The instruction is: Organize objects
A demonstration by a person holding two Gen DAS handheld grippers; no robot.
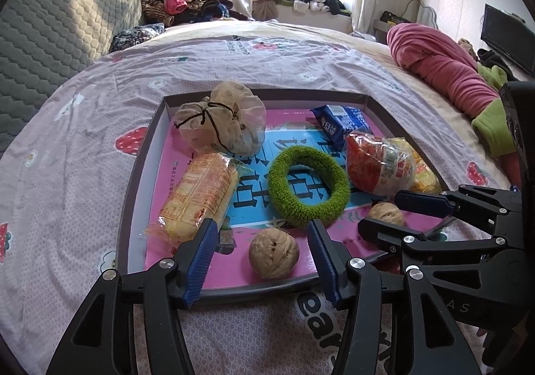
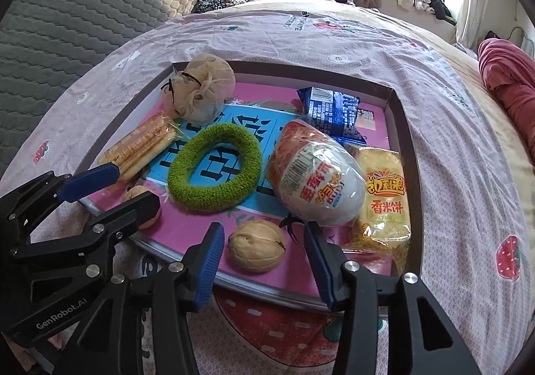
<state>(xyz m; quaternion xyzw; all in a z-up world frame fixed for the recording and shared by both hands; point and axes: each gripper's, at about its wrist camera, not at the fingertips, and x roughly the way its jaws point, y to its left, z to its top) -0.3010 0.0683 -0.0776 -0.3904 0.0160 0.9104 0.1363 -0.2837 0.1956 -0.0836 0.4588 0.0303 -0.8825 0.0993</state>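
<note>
A shallow box lid (image 1: 140,174) (image 2: 406,127) with a pink and blue base lies on the bed. It holds a green fuzzy ring (image 1: 309,186) (image 2: 215,167), two walnuts, snack packets and a tied mesh pouch (image 1: 222,119) (image 2: 199,91). My left gripper (image 1: 260,241) is open, its fingers either side of one walnut (image 1: 273,253) (image 2: 138,198). My right gripper (image 2: 264,241) is open around the other walnut (image 2: 256,249) (image 1: 386,213). Neither touches its walnut.
In the lid also lie an orange wafer pack (image 1: 199,194), a blue biscuit pack (image 1: 342,122), a red-white snack bag (image 2: 317,174) and a yellow rice-cracker pack (image 2: 384,201). A grey quilted cushion (image 1: 57,24) is left, a pink garment (image 1: 444,67) right.
</note>
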